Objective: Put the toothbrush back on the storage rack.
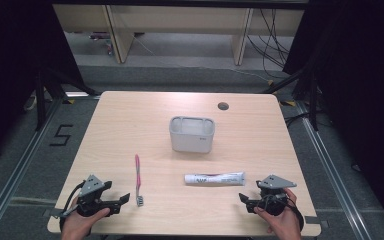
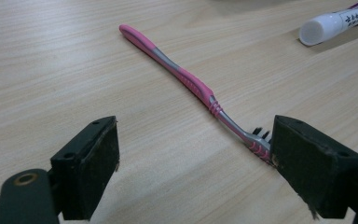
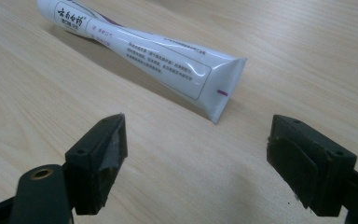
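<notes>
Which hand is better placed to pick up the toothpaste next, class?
The right. The right gripper is open and faces the toothpaste's flat end close ahead. The left gripper sits by the toothbrush, which lies between it and the tube.

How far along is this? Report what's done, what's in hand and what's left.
Done: nothing yet. The toothbrush and the toothpaste lie flat on the table, and the holder stands apart behind them.
In hand: nothing held. The left hand-held gripper is open by the brush head; the right hand-held gripper is open near the tube's crimped end.
Left: probably gripping both and putting them in the holder.
</notes>
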Tool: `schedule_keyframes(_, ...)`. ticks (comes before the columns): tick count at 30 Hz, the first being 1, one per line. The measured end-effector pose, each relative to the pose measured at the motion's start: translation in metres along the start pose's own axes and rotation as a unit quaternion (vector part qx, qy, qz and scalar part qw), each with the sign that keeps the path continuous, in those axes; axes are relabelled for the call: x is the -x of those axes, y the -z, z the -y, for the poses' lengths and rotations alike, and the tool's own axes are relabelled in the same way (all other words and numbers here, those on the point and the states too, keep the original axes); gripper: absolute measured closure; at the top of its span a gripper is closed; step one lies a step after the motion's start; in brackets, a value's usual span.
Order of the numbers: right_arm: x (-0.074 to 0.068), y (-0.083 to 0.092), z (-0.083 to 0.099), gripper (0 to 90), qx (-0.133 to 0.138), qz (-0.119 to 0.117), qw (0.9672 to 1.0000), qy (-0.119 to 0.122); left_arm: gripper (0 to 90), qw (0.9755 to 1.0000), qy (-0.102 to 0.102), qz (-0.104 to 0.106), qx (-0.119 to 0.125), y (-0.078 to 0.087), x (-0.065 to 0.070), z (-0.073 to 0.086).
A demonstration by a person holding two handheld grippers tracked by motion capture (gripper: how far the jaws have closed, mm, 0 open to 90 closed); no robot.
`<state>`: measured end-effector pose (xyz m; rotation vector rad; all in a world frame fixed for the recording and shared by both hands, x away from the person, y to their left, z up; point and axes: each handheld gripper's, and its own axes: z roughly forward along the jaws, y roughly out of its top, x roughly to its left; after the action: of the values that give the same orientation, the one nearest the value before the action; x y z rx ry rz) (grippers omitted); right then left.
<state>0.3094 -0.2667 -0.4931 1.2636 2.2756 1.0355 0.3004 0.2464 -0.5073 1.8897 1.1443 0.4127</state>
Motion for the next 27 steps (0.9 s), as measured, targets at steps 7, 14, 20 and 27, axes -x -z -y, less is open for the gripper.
schedule_keyframes(7,0.000,0.001,-0.001,21.7,-0.004,-0.003,1.0000,-0.005,15.8,0.9999,-0.016,-0.002,0.002,-0.004,-0.001,-0.005)
schedule_keyframes(14,0.000,0.001,-0.001,22.4,-0.001,-0.001,1.0000,0.000,19.3,0.9997,-0.023,-0.007,0.007,-0.007,-0.008,-0.010)
schedule_keyframes(20,0.002,0.000,-0.003,22.3,0.012,-0.007,0.9996,0.026,40.0,0.9997,-0.023,0.002,0.011,-0.014,-0.009,-0.018)
schedule_keyframes(27,0.001,0.001,-0.002,22.6,0.010,-0.005,0.9999,0.006,76.9,0.9979,-0.059,-0.009,0.025,-0.019,-0.008,-0.030)
